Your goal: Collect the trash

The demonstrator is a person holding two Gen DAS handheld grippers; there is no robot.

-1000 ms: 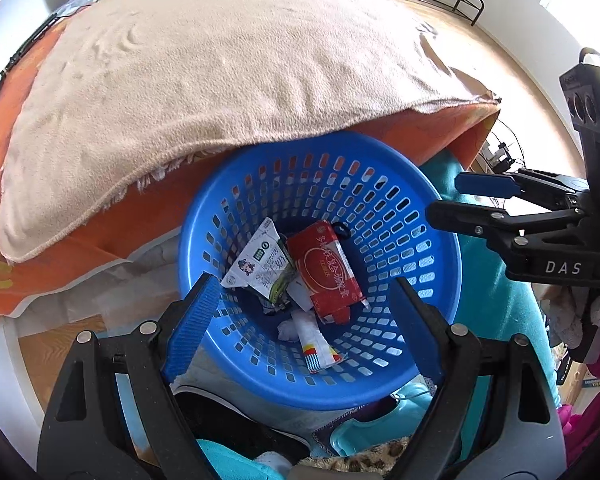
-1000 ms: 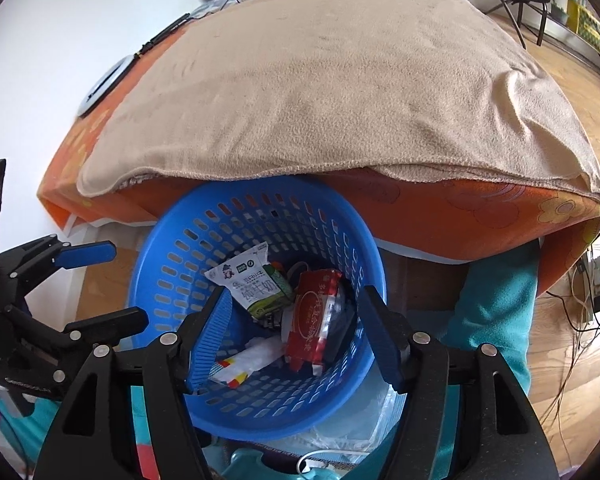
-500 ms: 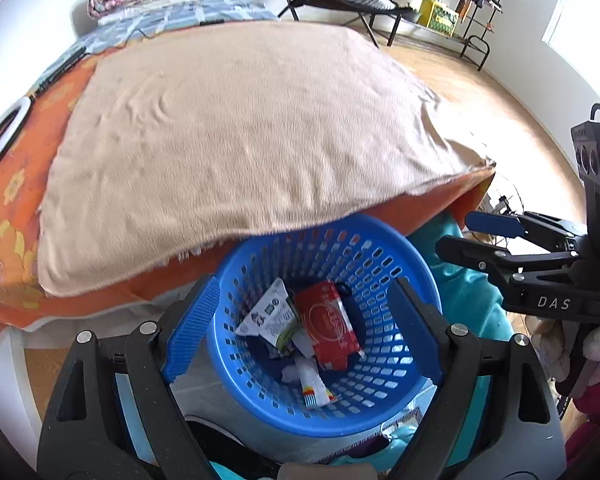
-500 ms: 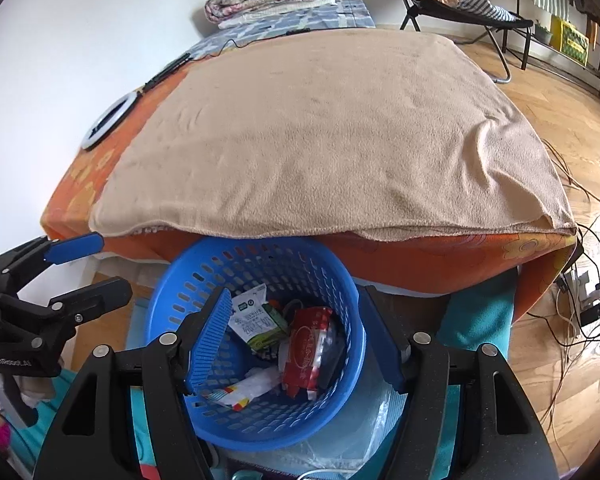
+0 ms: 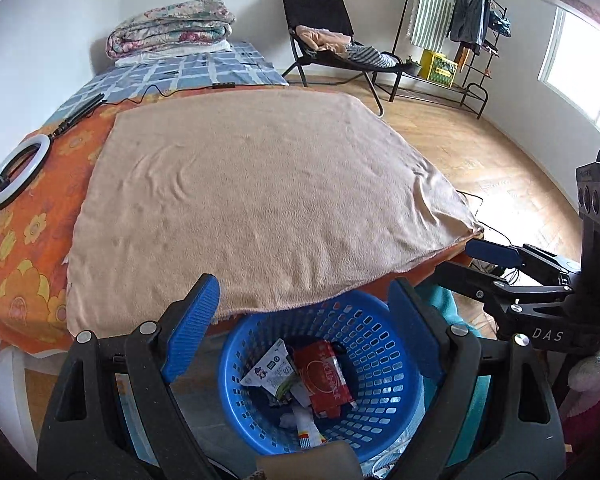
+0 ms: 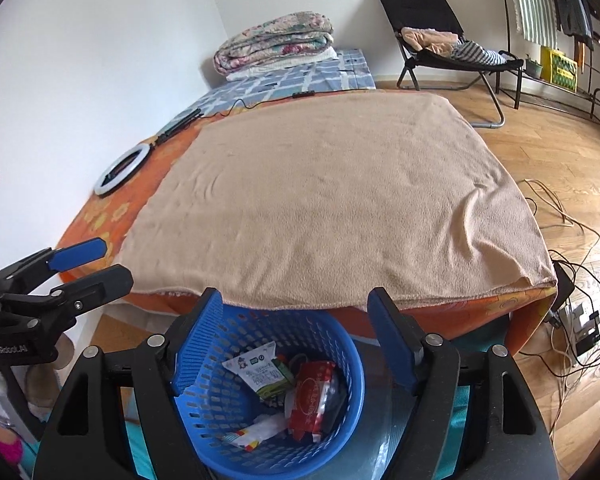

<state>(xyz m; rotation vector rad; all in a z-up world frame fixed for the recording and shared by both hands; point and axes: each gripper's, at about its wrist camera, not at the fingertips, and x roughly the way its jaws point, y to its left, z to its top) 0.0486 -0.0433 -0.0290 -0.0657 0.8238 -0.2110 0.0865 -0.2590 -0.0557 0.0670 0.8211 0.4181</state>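
Both grippers, left [image 5: 300, 320] & right [image 6: 294, 332], spread wide w/ nothing between, above round blue perforated plastic basket [image 5: 384, 344] holding red wrapper [image 5: 326, 380] & white-green carton [image 6: 262, 374], beside tan-blanketed bed [image 5: 260, 200].

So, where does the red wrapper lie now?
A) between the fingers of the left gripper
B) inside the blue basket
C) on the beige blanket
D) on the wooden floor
B: the red wrapper lies inside the blue basket, beside a white and green packet; both grippers are open and hold nothing.
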